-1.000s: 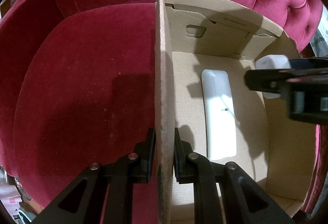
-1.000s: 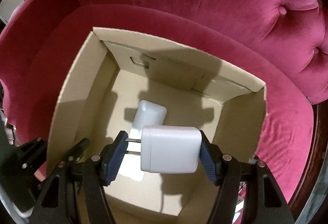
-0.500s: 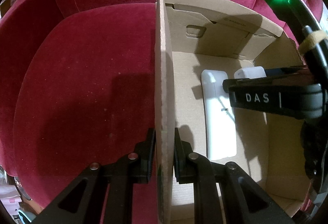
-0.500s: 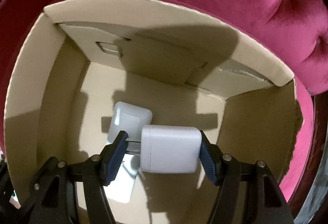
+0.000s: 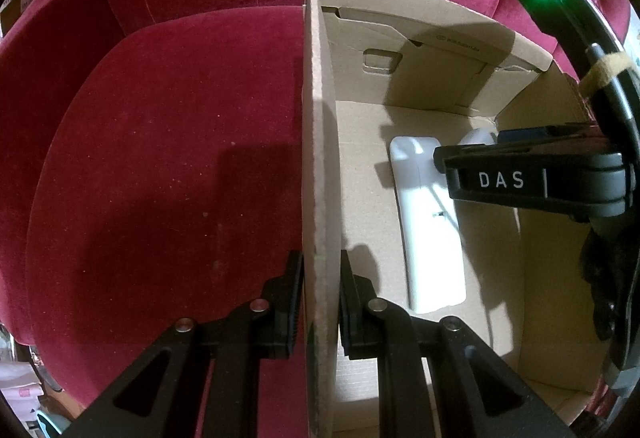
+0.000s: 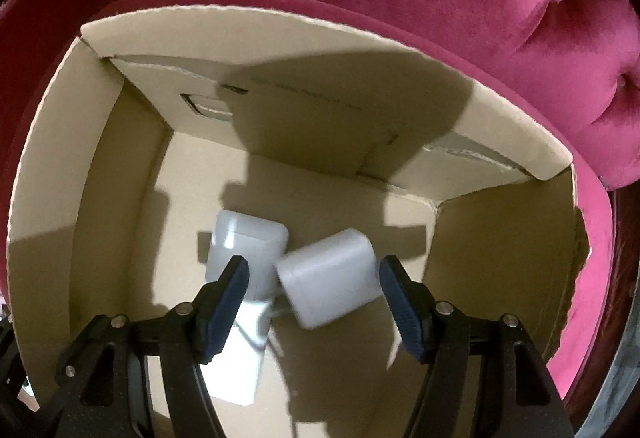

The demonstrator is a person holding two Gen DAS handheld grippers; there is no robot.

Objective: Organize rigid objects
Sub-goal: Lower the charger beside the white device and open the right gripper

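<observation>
White charger block [image 6: 330, 276]: smooth, rounded, tilted and blurred, low inside the cardboard box [image 6: 92, 165], between the pads of my right hand-held gripper [image 6: 314, 302], whose jaws are opening, neither pad touching it. It sits just beside the long white unit [image 5: 430, 238] on the box floor. Risk: it tumbles onto that unit or lands prongs-down. My left hand-held gripper [image 5: 320, 310] is clamped narrow on the box wall; a slip there would shift the box on the red velvet seat [image 5: 168, 165].

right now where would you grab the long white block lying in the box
Across its narrow width near the middle of the long white block, coming straight down from above. It lies flat on the box floor with its long sides free there; the charger crowds its far end.
</observation>
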